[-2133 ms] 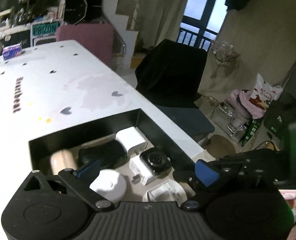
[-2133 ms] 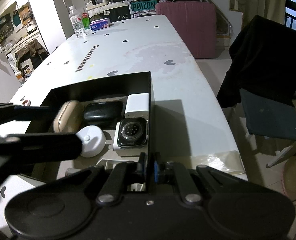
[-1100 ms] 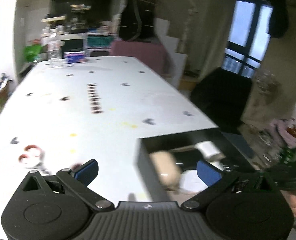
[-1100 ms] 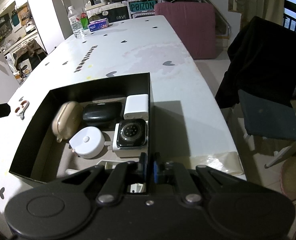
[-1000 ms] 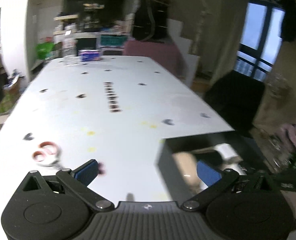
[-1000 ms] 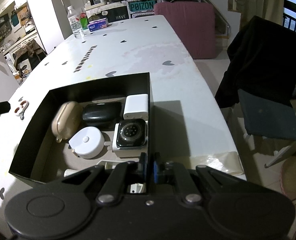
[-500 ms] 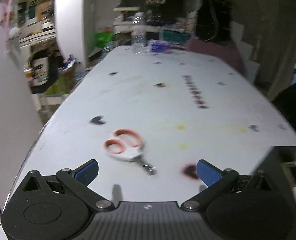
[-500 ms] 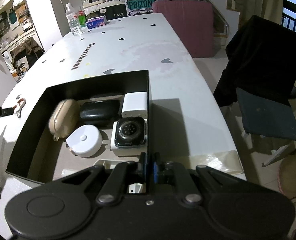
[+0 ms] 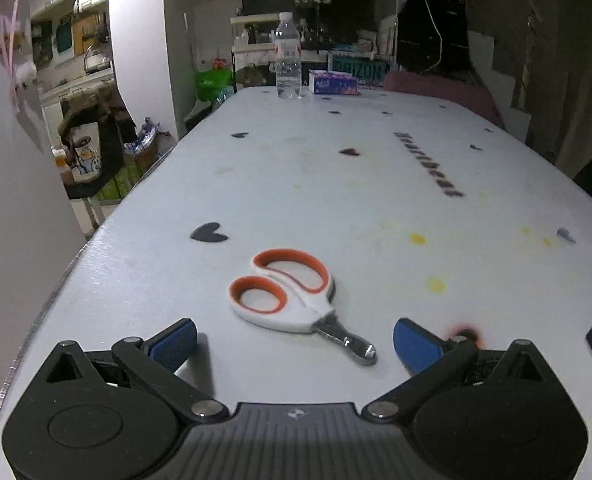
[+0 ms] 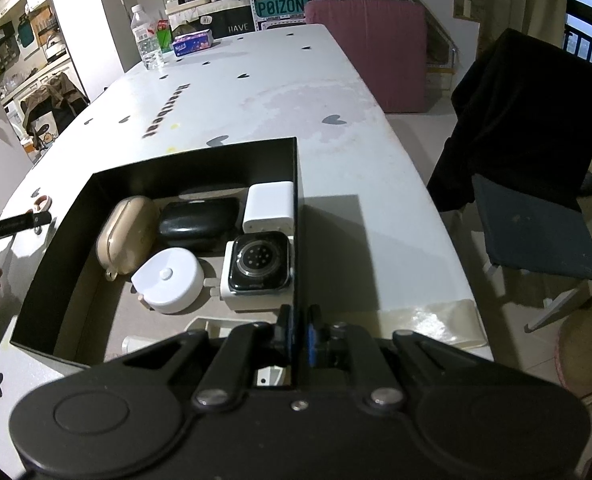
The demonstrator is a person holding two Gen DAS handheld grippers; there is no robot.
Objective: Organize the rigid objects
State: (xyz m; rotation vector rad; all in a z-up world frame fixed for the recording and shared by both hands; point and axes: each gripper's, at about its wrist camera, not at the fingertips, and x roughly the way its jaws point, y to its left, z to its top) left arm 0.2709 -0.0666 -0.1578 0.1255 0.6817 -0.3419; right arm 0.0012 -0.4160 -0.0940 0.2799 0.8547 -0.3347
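Observation:
White scissors with orange handles (image 9: 296, 300) lie flat on the white table, blades pointing toward me. My left gripper (image 9: 294, 344) is open and empty, its blue pads either side of the blade tip, just short of it. My right gripper (image 10: 297, 330) is shut on the right wall of the black box (image 10: 296, 208). The box holds a tan earbud case (image 10: 126, 234), a black case (image 10: 198, 222), a white charger (image 10: 270, 206), a smartwatch on a white block (image 10: 260, 266) and a white round puck (image 10: 170, 280).
A water bottle (image 9: 288, 62) and a tissue pack (image 9: 331, 82) stand at the table's far end. The table's left edge (image 9: 68, 264) is close to the scissors. A black chair (image 10: 527, 168) stands to the right of the table.
My left gripper has swung left from over the box to the scissors and come closer to them. My right gripper has kept its hold on the box wall.

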